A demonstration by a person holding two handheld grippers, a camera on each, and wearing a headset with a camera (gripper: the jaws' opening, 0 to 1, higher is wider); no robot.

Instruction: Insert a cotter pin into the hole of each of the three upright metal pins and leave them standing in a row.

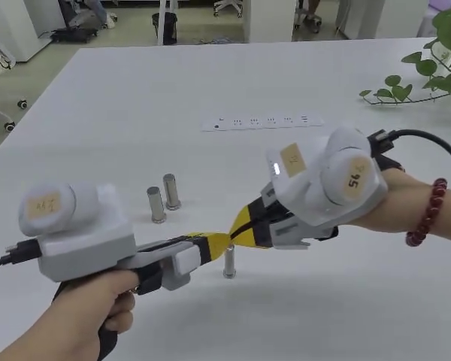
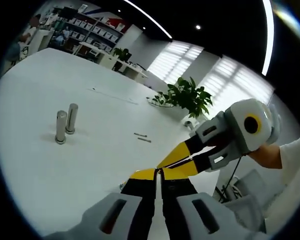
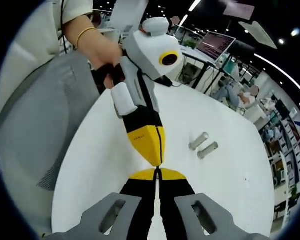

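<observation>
Both grippers are brought together over the near part of the tabletop, tip against tip. The left gripper, held in the left hand, reaches in from the near left corner. The right gripper, in the right hand, comes from the right edge and slants down to meet it. In each gripper's own view the yellow-tipped jaws are pressed together with only a hairline between them. Whether anything thin is nipped there, I can't make out.

Right under the meeting tips one pin stands upright, its top just below them; I can't tell if they touch it. A second pin and a third pin stand upright side by side, just apart from each other, off toward the left edge and a little farther back.

In the left gripper view two thin bits that look like cotter pins lie flat on the tabletop, close together, beyond the right gripper's jaws and well apart from the standing pair.

A white power strip lies flat toward the far edge, about midway along it. A leafy plant trails over the far right corner. There's a red bead bracelet on the right wrist.
</observation>
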